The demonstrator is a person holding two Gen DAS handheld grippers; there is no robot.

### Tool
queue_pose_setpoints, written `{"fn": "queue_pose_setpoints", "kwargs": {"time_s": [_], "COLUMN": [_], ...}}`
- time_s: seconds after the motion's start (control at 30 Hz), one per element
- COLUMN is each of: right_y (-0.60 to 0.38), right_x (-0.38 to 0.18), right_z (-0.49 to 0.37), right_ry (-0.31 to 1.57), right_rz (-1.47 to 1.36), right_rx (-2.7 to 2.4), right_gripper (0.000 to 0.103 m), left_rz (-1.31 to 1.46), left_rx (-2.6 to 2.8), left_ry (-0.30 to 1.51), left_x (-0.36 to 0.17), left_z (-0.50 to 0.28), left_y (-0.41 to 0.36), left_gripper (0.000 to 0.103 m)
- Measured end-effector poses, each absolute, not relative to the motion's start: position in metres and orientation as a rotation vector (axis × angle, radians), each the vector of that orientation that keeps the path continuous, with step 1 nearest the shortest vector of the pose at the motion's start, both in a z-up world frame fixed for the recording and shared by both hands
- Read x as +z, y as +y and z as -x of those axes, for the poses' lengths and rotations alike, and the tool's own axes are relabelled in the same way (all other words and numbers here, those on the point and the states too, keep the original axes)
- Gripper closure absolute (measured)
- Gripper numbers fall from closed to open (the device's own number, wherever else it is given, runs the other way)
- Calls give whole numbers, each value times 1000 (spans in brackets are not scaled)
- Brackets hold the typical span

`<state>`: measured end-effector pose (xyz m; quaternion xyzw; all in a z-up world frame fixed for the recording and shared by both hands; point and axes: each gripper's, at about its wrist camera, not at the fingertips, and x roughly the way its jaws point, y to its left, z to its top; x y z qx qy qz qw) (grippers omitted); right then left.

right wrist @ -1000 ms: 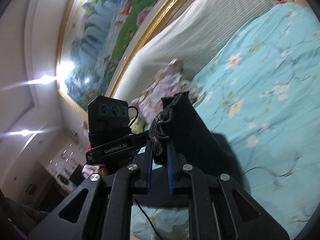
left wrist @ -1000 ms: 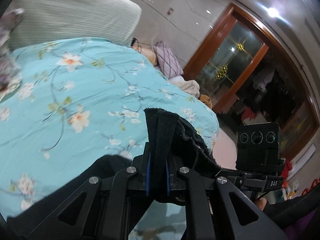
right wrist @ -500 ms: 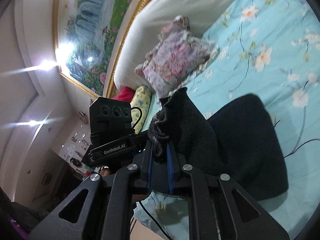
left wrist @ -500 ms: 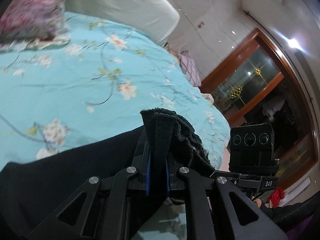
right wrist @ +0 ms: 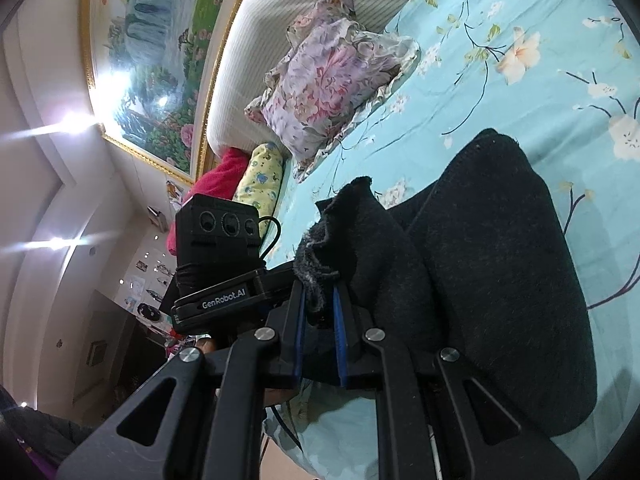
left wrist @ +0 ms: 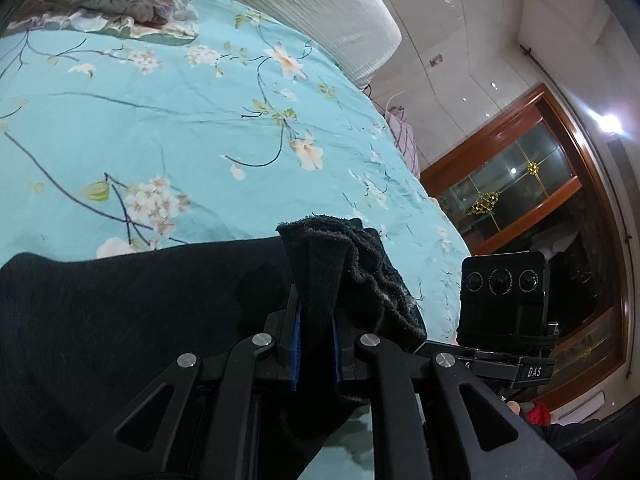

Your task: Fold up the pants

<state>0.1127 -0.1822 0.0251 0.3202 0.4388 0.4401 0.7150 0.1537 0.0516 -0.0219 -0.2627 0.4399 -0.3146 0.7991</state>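
Pants (left wrist: 132,312), black and soft, are pinched at one bunched edge by the left gripper (left wrist: 316,344), and the right gripper (right wrist: 320,320) is squeezed tight on another bunched edge. Past the fingers, the rest of the pants lies spread flat on the blue flowered bed sheet (left wrist: 168,128). Farther back, a flowered pillow (right wrist: 324,80) leans against the pale headboard (right wrist: 248,40).

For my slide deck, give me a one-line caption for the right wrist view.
Right gripper shut on a bunched edge of black pants lying on a floral turquoise bedsheet.
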Motion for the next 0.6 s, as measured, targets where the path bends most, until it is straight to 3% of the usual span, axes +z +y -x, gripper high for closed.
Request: {"fn": "queue_pose_setpoints", "kwargs": {"time_s": [0.33,0.5,0.6], "right_y": [-170,-162,-153], "right_x": [25,26,27], "right_z": [-111,-107,-105], "right_ry": [1007,1007,1011], "right_rz": [-666,-648,-616], "right_rx": [963,969,970], "right_gripper": [84,66,62], "left_rz": [597,641,666], "left_rx": [-567,-479,-437], "left_ry": [943,922,898], "left_x": [-23,-24,-20], "left_z": [-130,-103,-85], "left_y": [80,108,123], "left_gripper": [92,92,92]}}
